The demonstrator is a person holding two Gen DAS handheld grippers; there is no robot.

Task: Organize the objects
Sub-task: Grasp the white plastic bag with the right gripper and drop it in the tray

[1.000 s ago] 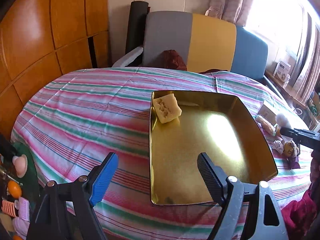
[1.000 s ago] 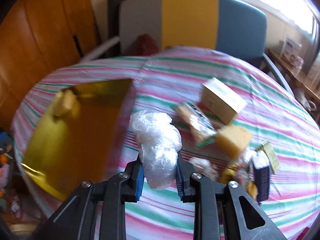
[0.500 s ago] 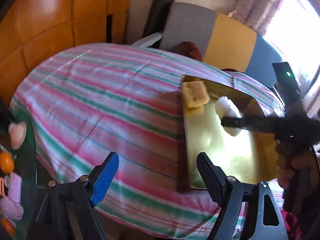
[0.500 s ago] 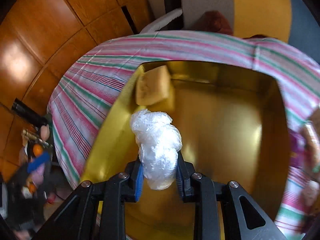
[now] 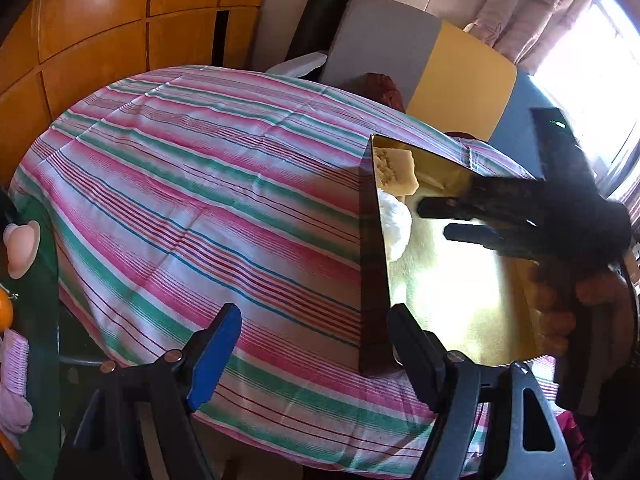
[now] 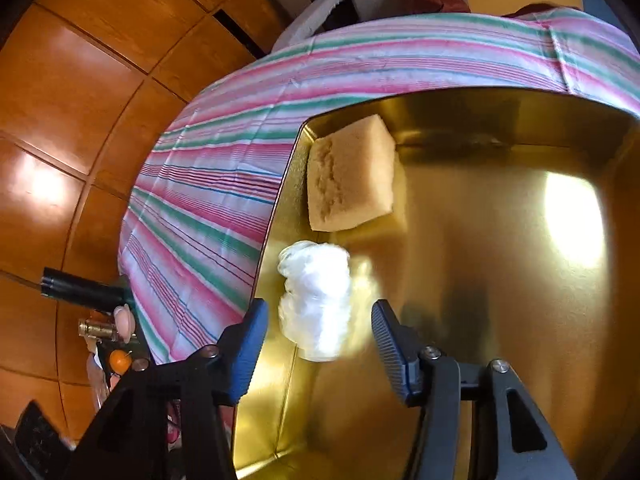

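Note:
A gold metal tray [image 5: 460, 300] [image 6: 500, 260] lies on the striped tablecloth [image 5: 200, 200]. A yellow sponge [image 6: 350, 176] [image 5: 396, 168] sits in its far left corner. Just in front of the sponge, a crumpled white plastic bag [image 6: 316, 300] [image 5: 394, 224] rests against the tray's left wall. My right gripper [image 6: 320, 350] [image 5: 434, 221] hovers over the bag, its jaws opening; the bag lies between them, clear of both pads. My left gripper [image 5: 316, 356] hangs over the cloth at the tray's near left corner, jaws wide but closing slightly, nothing between them.
A person's hand [image 5: 560, 304] holds the right gripper over the tray. A chair [image 5: 400, 52] with grey, yellow and blue panels stands behind the table, and wooden wall panels [image 5: 100, 20] are to the left. Small toys and an orange ball [image 6: 119, 359] lie below the table's left edge.
My right gripper carried the bag from the cluttered side of the table to over the tray, then let go; the bag now lies by the sponge. My left gripper shifted left of the tray.

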